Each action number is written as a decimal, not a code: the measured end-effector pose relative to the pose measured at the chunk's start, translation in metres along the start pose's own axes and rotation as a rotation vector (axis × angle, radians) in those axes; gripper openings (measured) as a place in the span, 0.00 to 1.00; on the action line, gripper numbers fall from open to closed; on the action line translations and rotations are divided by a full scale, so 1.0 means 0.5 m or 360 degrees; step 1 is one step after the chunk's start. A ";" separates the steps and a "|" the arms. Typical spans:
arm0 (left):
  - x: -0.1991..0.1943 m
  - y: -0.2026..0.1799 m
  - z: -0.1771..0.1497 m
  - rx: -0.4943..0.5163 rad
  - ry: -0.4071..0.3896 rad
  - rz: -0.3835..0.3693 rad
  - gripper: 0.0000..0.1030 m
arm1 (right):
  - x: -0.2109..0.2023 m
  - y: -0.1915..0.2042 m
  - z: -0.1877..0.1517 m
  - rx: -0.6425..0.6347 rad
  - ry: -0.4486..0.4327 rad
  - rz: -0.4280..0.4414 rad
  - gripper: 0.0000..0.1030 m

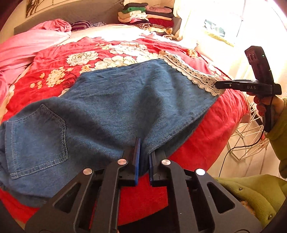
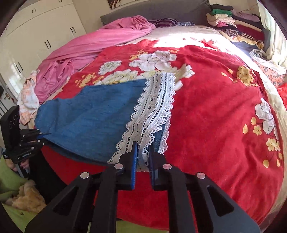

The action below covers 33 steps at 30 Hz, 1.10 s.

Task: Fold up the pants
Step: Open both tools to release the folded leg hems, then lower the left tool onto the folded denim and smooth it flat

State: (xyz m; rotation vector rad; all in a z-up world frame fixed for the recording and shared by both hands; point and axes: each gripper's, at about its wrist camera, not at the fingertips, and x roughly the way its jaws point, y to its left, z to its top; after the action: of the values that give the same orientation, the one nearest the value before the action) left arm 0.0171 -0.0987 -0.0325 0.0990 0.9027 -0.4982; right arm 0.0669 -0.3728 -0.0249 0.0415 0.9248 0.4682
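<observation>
Blue denim pants (image 1: 111,107) with a back pocket (image 1: 35,141) at the left and white lace hems (image 1: 193,75) at the right lie across a red floral bedspread (image 1: 71,59). My left gripper (image 1: 144,148) is shut on the near denim edge about mid-leg. My right gripper (image 2: 143,150) is shut on the lace hem (image 2: 152,111) at the near corner; it shows in the left wrist view (image 1: 218,85) at the right. The left gripper shows in the right wrist view (image 2: 44,137) at the far left, pinching the denim (image 2: 93,114).
A pink sheet (image 1: 23,46) is bunched at the far left of the bed. Stacks of folded clothes (image 1: 148,16) sit at the far right by the headboard. A white wire rack (image 1: 249,139) stands beside the bed. White wardrobes (image 2: 35,35) line the left wall.
</observation>
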 end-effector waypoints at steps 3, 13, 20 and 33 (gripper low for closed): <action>0.020 -0.003 -0.008 0.0000 0.0041 0.0002 0.02 | 0.024 -0.014 -0.018 0.0033 0.0040 -0.0047 0.11; 0.009 0.002 -0.024 -0.0067 0.0045 -0.0097 0.28 | -0.050 -0.010 0.010 0.0045 -0.0140 -0.0144 0.54; -0.101 0.064 -0.022 -0.0273 -0.0155 -0.0062 0.36 | 0.005 0.106 0.039 -0.0211 -0.0105 0.0002 0.57; -0.200 0.329 -0.102 -0.0938 -0.0155 0.0509 0.66 | 0.109 0.147 0.014 -0.0251 0.0086 -0.0030 0.66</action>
State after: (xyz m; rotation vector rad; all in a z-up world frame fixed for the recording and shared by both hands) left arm 0.0034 0.0983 -0.0070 -0.3119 0.8863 0.0709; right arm 0.0726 -0.2835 -0.0451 -0.1238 0.9381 0.5257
